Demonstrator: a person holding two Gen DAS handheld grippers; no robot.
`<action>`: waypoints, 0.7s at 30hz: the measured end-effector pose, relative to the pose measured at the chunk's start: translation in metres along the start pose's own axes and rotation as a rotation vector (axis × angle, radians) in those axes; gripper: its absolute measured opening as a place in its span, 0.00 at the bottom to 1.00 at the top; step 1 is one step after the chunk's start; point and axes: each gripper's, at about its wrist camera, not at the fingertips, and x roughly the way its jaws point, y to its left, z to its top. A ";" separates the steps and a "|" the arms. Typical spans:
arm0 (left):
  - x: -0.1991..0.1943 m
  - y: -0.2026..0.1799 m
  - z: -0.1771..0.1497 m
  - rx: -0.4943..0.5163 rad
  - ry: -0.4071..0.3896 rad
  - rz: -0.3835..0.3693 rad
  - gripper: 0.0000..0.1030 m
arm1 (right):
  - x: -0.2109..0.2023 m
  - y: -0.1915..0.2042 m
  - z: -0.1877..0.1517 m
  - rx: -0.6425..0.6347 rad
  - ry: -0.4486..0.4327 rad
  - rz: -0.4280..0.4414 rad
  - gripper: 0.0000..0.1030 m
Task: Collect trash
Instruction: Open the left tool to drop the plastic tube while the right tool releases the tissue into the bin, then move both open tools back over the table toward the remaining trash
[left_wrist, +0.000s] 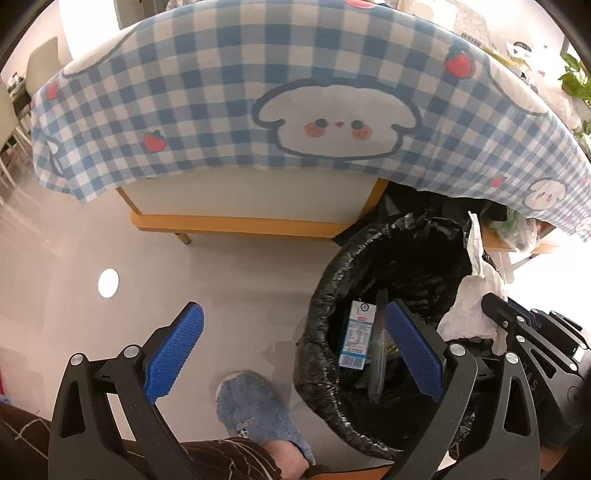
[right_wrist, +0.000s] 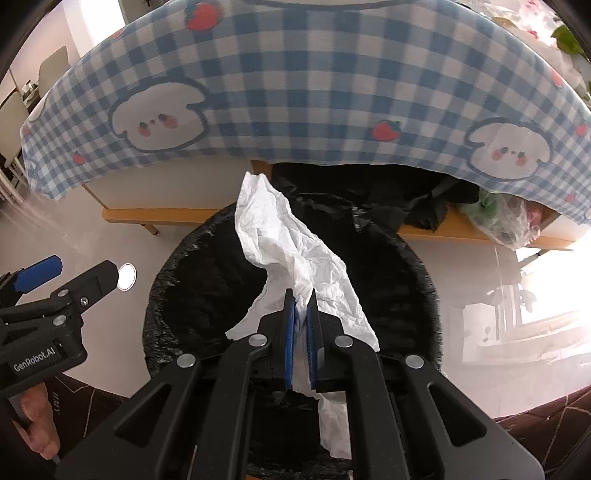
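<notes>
Right gripper (right_wrist: 300, 295) clamped on crumpled white tissue (right_wrist: 295, 251), jaws nearly together, held over black-lined trash bin (right_wrist: 177, 280); tissue trails toward 11 o'clock past fingertips. Left gripper (left_wrist: 295, 321) spread wide, nothing between pads, right pad over bin's rim. Milk carton (left_wrist: 358, 334) lies inside bin. Bin on floor beside checked tablecloth (left_wrist: 221, 92), at 4 o'clock in left wrist view. Blue slipper (left_wrist: 255, 413) at 6 o'clock.
</notes>
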 end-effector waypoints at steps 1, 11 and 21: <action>-0.001 0.002 0.000 -0.004 -0.001 0.001 0.94 | 0.001 0.003 0.000 -0.002 0.003 0.003 0.06; 0.002 0.003 0.001 0.003 0.001 0.045 0.94 | 0.000 0.010 -0.003 -0.016 -0.008 -0.010 0.34; -0.001 0.006 0.005 -0.010 0.005 0.041 0.94 | -0.018 0.006 0.001 -0.013 -0.068 -0.037 0.71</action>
